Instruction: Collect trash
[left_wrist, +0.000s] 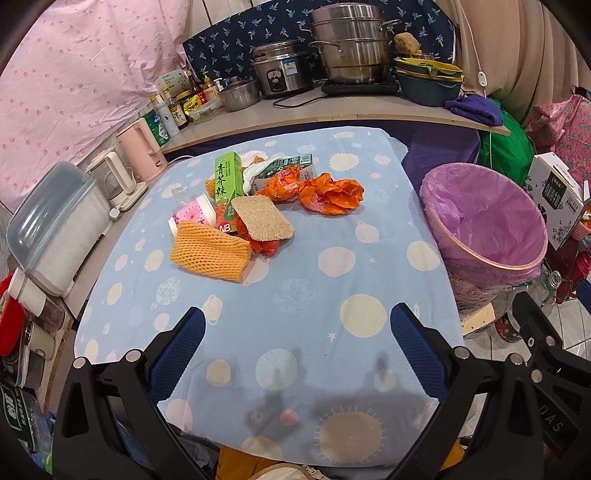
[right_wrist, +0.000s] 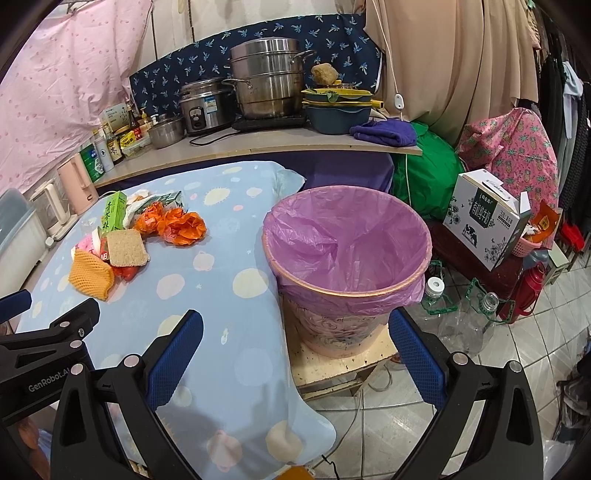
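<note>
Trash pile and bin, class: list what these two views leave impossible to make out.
- Red wrapper: both views, mostly covered by the brown sponge.
- White carton: left wrist view, print too small; orange bags hide its base.
- Bin bottom: both views, hidden by the purple liner's folds.
- Pink packet: partly under the yellow knit cloth.

Even, soft indoor light fills both views, bright enough for clear colours. Faint finger shadows fall on the tablecloth (left_wrist: 332, 266) near the bottom edge. The steel pots (right_wrist: 266, 77) show mild glare. Fisheye distortion bends the edges, corners are vignetted black, and focus stays fairly sharp.
</note>
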